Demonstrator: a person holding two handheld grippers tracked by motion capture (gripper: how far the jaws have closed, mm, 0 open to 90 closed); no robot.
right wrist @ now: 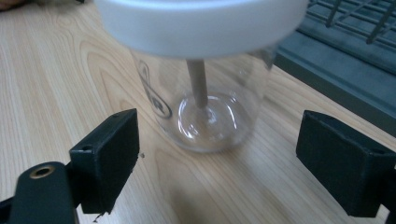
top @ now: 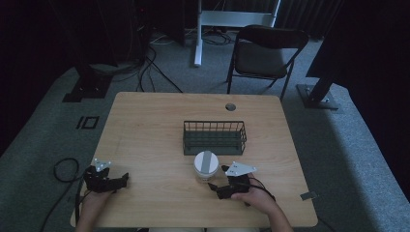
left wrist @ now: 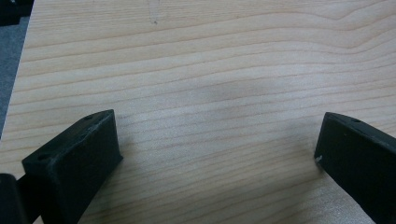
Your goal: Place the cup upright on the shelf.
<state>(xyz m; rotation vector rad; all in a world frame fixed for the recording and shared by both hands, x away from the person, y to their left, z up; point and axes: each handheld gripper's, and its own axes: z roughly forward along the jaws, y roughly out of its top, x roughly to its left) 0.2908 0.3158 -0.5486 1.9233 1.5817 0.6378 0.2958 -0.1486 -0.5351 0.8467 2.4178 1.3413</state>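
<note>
Wooden counter [top: 145, 125] — clear jar [right wrist: 205, 93] with white lid [right wrist: 201, 23] just ahead of the spread-jawed right gripper [right wrist: 219, 158], wire basket [top: 214, 137] beyond; left gripper [left wrist: 219, 154] likewise gapes.

The high view looks down and forward from above the person's side, taking in the whole tabletop [top: 145, 125] and the floor beyond. The left gripper view sits very low and close, looking at bare wood. The right gripper view is low too, very near the clear jar [right wrist: 205, 93]. This jar and the wire basket [right wrist: 355, 28] also show from above.
</note>
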